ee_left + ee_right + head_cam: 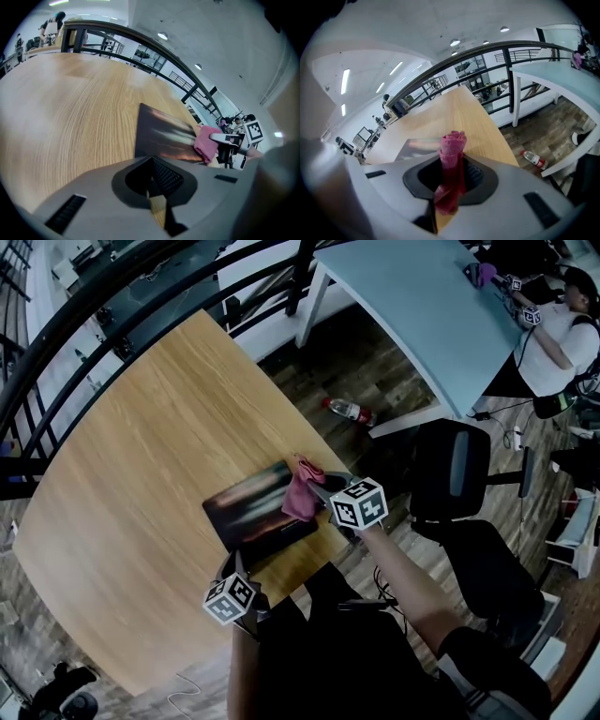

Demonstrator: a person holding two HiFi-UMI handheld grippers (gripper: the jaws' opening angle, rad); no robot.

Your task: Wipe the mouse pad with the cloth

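Observation:
A dark mouse pad (253,510) lies near the front edge of the round wooden table (141,474). My right gripper (317,487) is shut on a pink cloth (302,493), which rests on the pad's right end. In the right gripper view the cloth (452,145) sticks up out of the right gripper (451,164), with the pad (417,147) just behind. My left gripper (237,563) sits at the pad's near left corner, with its jaws together and nothing between them. In the left gripper view the left gripper (154,187) points at the pad (161,133) and the cloth (205,143).
A plastic bottle (349,411) lies on the floor past the table's right edge. An office chair (455,474) stands close on the right. A light blue table (422,306) with a person (562,329) is at the back right. A black railing (112,296) curves behind.

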